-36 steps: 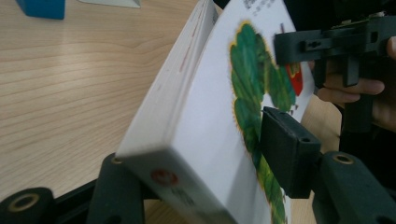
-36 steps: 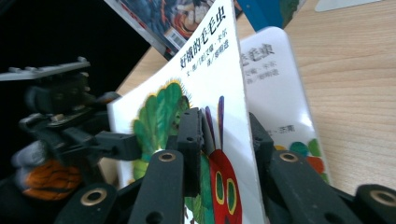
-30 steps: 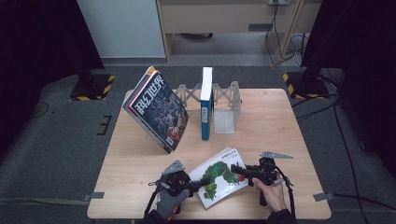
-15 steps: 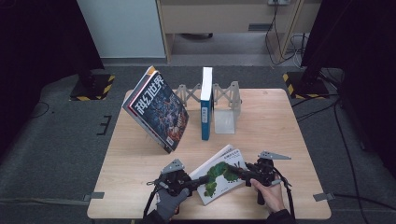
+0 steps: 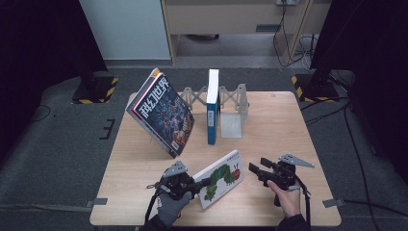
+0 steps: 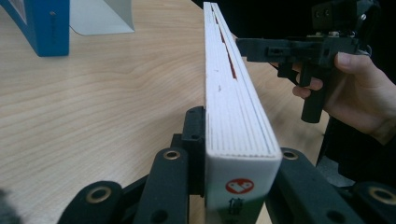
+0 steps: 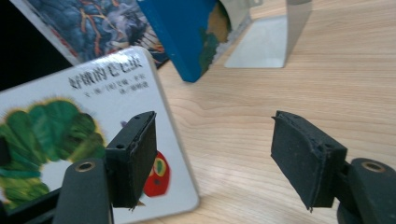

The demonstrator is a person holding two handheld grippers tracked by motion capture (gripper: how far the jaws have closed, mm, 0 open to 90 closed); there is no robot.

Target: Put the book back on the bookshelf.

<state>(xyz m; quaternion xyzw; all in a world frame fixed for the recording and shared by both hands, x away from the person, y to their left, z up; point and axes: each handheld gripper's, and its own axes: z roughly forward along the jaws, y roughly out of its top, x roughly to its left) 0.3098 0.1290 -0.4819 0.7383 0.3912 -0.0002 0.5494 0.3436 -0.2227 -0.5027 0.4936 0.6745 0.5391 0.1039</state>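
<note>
Since half a second ago my right tongs (image 5: pixel 256 169) have let go of the white board book with the green caterpillar cover (image 5: pixel 222 178) and drawn back to its right, jaws now wide with bare wood between them. My left tongs (image 5: pixel 204 182) grip the book by its lower left edge, holding it tilted up off the light wooden bench (image 5: pixel 269 130); in the left gripper view the book's thick page block (image 6: pixel 229 93) hides the right-hand jaw's pad. Farther back, a blue hardback (image 5: pixel 212 113) stands upright against a grey metal bookend (image 5: pixel 232 124), and a large dark-covered magazine (image 5: pixel 161 113) leans beside it. Its lower edge is hard to make out.
</note>
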